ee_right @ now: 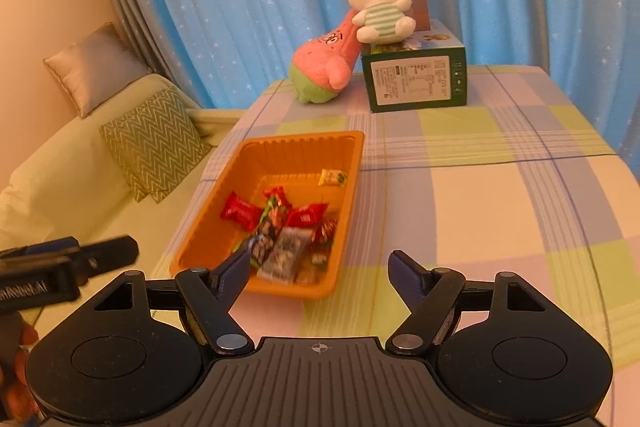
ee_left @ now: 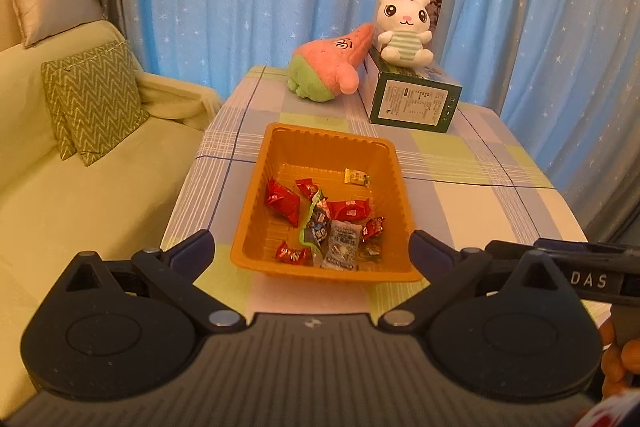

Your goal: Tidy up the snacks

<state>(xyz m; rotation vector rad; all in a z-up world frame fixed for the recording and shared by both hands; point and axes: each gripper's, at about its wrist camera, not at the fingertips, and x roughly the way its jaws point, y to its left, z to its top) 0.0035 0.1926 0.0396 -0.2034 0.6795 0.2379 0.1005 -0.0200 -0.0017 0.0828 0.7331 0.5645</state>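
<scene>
An orange plastic tray (ee_left: 280,143) sits on the checked tablecloth and holds several wrapped snacks: red packets (ee_left: 283,202), a yellow one (ee_left: 357,177) and a silver one (ee_left: 341,245). The tray (ee_right: 256,155) and its snacks (ee_right: 280,227) also show in the right wrist view. My left gripper (ee_left: 312,247) is open and empty, just short of the tray's near rim. My right gripper (ee_right: 318,267) is open and empty, at the tray's near right corner. Each gripper shows at the edge of the other's view.
A pink and green plush (ee_left: 330,67) and a white bunny plush (ee_left: 404,25) on a green box (ee_left: 412,99) stand at the table's far end. A sofa with cushions (ee_left: 92,103) lies left of the table. Blue star curtains hang behind.
</scene>
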